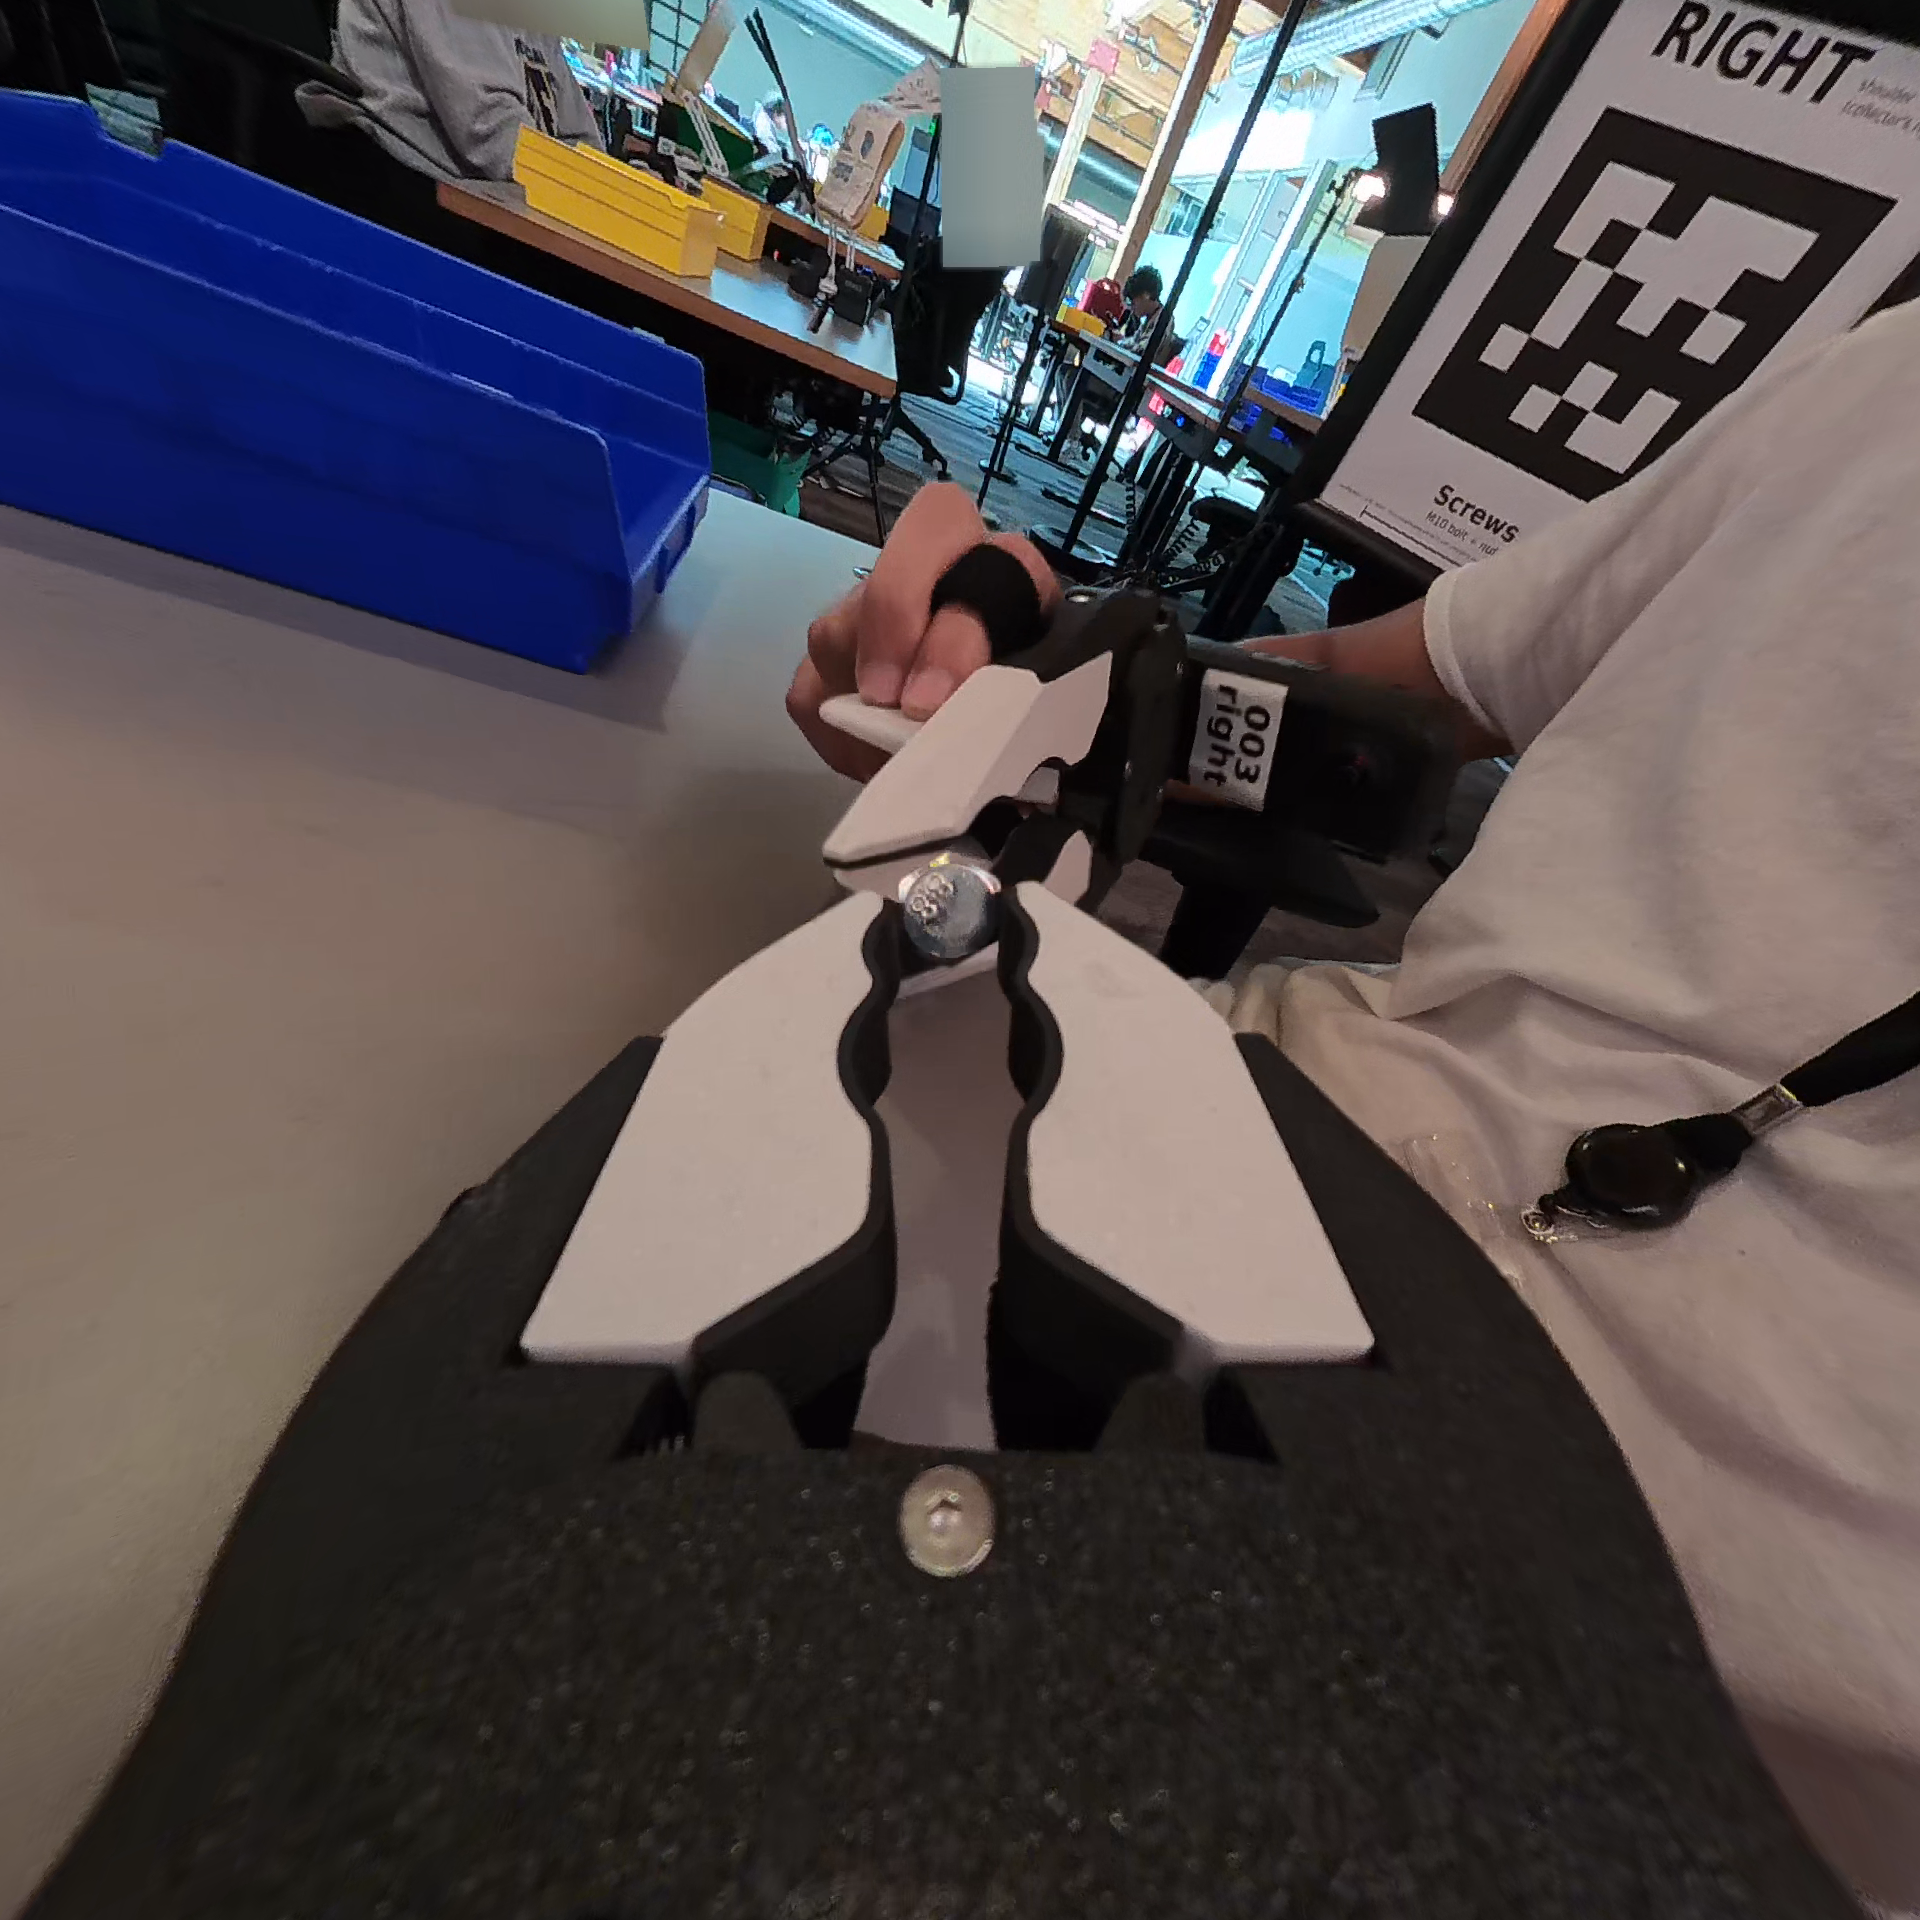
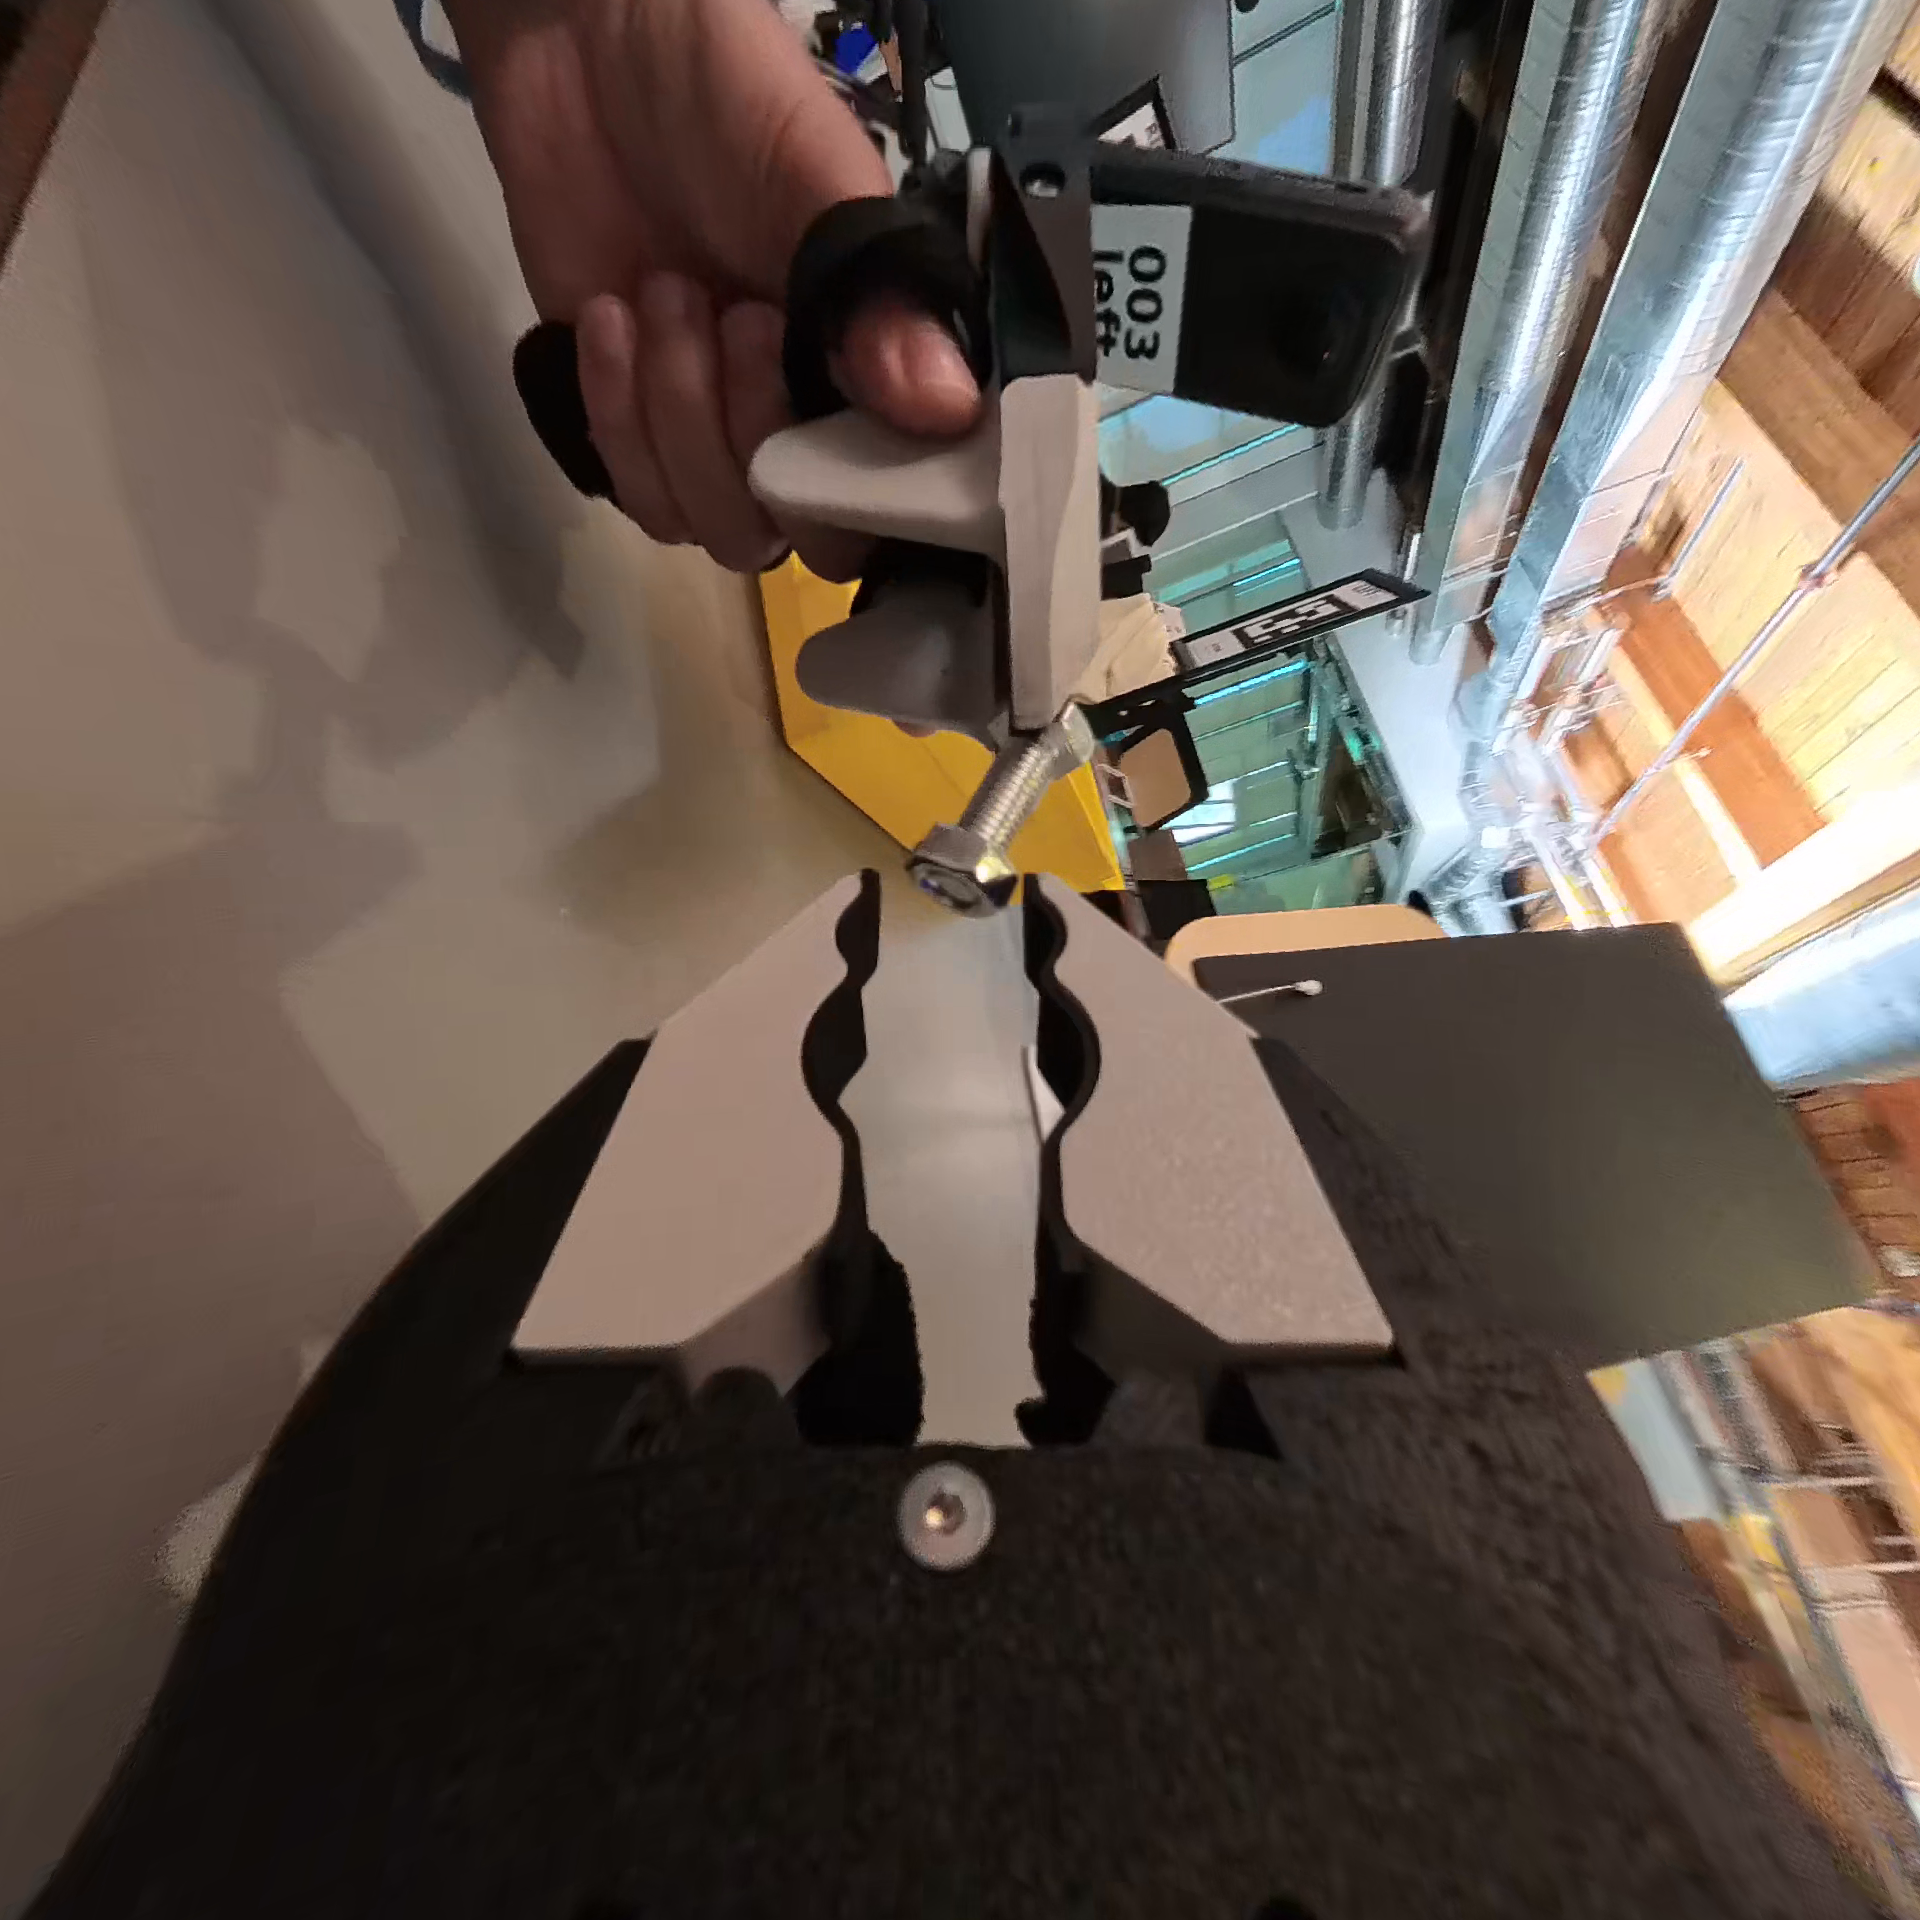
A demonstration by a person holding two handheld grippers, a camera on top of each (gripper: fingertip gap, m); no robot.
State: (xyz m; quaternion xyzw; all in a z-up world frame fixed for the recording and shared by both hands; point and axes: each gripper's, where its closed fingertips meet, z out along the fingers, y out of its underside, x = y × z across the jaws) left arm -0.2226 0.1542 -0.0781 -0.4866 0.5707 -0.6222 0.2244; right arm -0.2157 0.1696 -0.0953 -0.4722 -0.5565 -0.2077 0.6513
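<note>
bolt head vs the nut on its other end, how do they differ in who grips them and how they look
The bolt head sits pinched at the tips of the left gripper; the nut sits at the tips of the right gripper. The head is a solid face with stamped marks; the nut is a hex ring with the threaded shank passing through it. Both are shiny silver metal on one bolt, held above the table.

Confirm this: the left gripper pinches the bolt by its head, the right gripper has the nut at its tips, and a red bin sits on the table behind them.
One detail is off: the bin is blue, as the left wrist view shows. The rest stands: the left gripper pinches the bolt by its head, and the right gripper has the nut at its tips.
</note>
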